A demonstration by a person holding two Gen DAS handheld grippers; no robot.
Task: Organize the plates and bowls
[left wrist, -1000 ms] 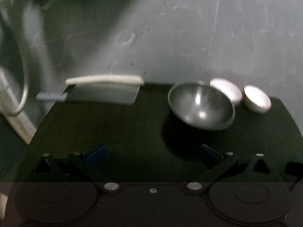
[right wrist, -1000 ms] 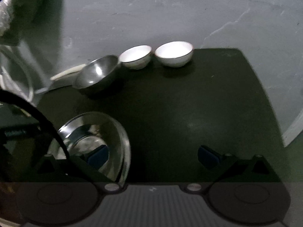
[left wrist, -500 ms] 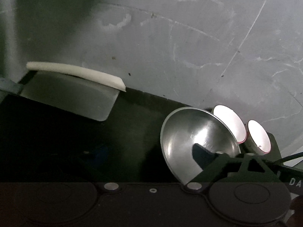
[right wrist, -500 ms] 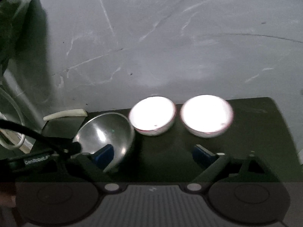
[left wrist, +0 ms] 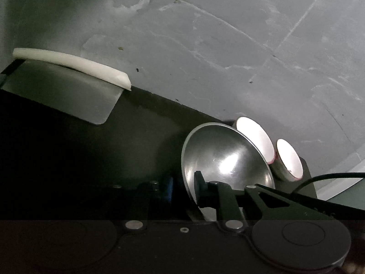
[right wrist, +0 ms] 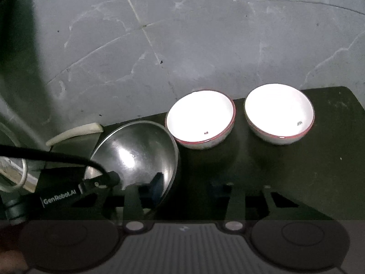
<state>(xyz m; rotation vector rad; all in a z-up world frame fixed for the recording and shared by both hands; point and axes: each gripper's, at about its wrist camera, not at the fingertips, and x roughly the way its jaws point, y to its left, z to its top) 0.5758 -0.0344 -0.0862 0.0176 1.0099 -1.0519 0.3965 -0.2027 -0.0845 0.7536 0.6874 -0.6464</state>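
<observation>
A steel bowl [left wrist: 228,162] sits on a dark mat [left wrist: 136,132], tilted toward me. My left gripper [left wrist: 183,188] is shut on its near rim, one finger inside and one outside. The bowl also shows in the right wrist view [right wrist: 136,157], with the left gripper's body at its left edge. Two white bowls with red rims stand beside it, one [right wrist: 200,117] touching the steel bowl and one [right wrist: 279,114] further right. My right gripper [right wrist: 188,189] is open, its left finger over the steel bowl's right rim.
A flat metal scraper with a white handle [left wrist: 68,86] lies at the mat's far left edge. The mat [right wrist: 296,166] rests on a grey cracked floor [right wrist: 182,45]. A black cable [right wrist: 45,157] crosses the left of the right wrist view.
My left gripper moved right to the steel bowl and closed on its rim. My right gripper moved forward from the glass bowl to the steel and white bowls.
</observation>
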